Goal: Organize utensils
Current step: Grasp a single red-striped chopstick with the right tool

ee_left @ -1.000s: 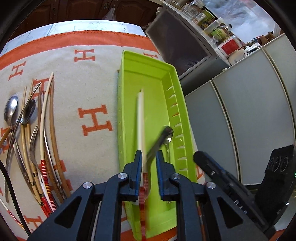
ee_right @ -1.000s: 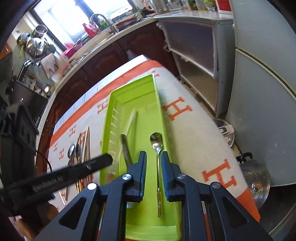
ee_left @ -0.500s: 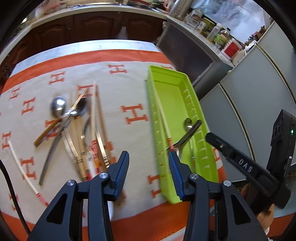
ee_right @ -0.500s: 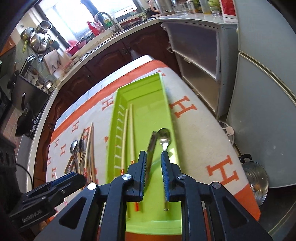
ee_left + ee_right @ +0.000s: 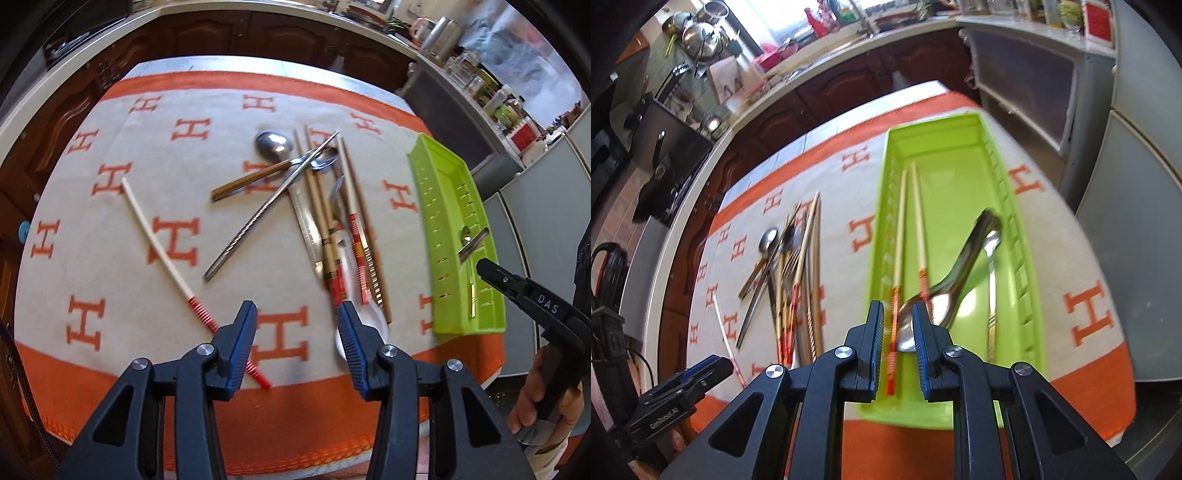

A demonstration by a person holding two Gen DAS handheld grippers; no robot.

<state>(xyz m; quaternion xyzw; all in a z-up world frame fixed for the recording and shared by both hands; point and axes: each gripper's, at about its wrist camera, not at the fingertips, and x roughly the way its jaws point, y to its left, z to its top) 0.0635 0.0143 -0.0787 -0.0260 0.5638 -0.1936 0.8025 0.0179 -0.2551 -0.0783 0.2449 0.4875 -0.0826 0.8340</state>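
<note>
- Loose cutlery pile (image 5: pixel 325 221) and 1 white chopstick (image 5: pixel 155 236) lie on the worktop cloth (image 5: pixel 110 221).
- Left claw (image 5: pixel 295 343) gapes empty.
- Right claw (image 5: pixel 897 350) pinches a steel spoon (image 5: pixel 953 280) over the green tray (image 5: pixel 1030 295), holding 2 chopsticks (image 5: pixel 919 229).

The left gripper (image 5: pixel 297 338) released its chopstick (image 5: pixel 919 225) into the green tray (image 5: pixel 1027 258), its jaws parted, and it swung off the tray to above the loose utensil pile (image 5: pixel 325 206) on the cloth. The right gripper (image 5: pixel 897 341), jaws narrow, lifted the steel spoon (image 5: pixel 951 284) so it tilted inside the tray.
</note>
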